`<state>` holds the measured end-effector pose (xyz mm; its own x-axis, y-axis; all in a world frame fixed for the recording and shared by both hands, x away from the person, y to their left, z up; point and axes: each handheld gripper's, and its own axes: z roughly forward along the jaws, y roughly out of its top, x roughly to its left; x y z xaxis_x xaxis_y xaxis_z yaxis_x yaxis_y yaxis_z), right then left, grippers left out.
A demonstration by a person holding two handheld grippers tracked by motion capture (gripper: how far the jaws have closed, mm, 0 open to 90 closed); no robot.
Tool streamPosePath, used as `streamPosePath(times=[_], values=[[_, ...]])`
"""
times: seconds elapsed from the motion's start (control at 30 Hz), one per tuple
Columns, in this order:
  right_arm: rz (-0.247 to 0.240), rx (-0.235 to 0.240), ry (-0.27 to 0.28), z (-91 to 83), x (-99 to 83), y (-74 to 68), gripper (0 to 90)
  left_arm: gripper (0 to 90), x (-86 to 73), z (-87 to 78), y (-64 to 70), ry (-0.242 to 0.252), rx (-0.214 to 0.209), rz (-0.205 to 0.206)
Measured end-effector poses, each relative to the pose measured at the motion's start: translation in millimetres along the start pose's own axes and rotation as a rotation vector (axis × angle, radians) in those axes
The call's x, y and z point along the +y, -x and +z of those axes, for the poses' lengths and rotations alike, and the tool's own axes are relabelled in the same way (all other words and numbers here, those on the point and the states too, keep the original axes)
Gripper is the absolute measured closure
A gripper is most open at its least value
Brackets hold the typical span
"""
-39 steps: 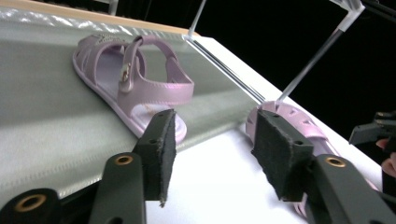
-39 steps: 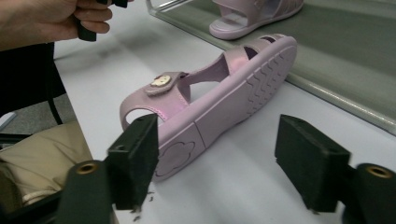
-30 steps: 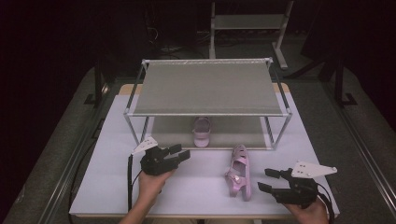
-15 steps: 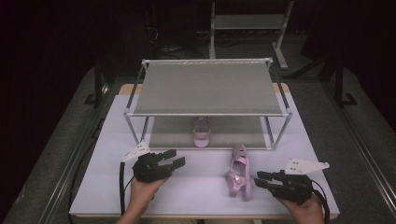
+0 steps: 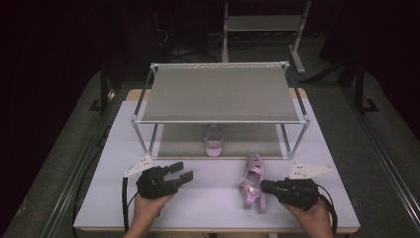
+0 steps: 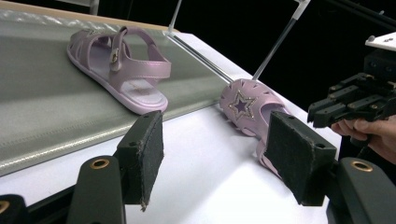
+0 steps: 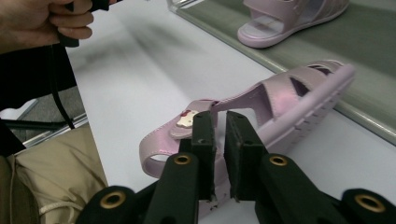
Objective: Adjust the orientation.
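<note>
Dark room beyond, white table [image 5: 213,198] in front, with a two-tier wire rack [image 5: 220,94] at its middle.

Right tool [image 5: 263,187] low at the near right of the table, held in a hand [image 5: 311,218], jaws drawn narrow with only a slim gap between the pads. In the right gripper view, jaws set at the strap of the near pink sandal [image 7: 261,112], just by the small charm on the buckle; whether the pads actually pinch the strap, hard to tell. Near sandal [image 5: 251,182] lying on its side on the table, toe towards the rack, sole turned outward, just in front of the rack's lower shelf.

Left tool [image 5: 181,172] at the near left, well apart from the sandal, jaws spread wide and holding nothing. Left gripper view: star-cut toe [image 6: 245,105] of the near sandal seen between the open pads, farther off.

Second pink sandal [image 5: 214,140] upright on the rack's lower shelf [image 5: 188,141], near its front edge. Upper shelf bare grey mesh.
</note>
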<state>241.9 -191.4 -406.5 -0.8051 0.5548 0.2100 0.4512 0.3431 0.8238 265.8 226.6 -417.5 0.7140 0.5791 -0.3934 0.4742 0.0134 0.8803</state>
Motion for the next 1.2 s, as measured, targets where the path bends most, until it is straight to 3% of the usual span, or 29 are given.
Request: streamPosePath(times=[0.5,0.77,1.2], values=[[-0.028,-0.009,-0.022,8.9,0.1,-4.3,86.8,36.5,-3.4,0.2,-0.4,0.016,-0.003,-0.018],[-0.026,-0.074,-0.001,-7.3,-2.2,-2.7,85.7,36.5,-3.7,-0.3,-1.9,0.02,0.0,-0.023],[0.022,-0.118,0.013,-23.0,-11.9,9.3,85.2,36.5,-4.1,-0.6,-2.4,0.018,0.002,-0.022]])
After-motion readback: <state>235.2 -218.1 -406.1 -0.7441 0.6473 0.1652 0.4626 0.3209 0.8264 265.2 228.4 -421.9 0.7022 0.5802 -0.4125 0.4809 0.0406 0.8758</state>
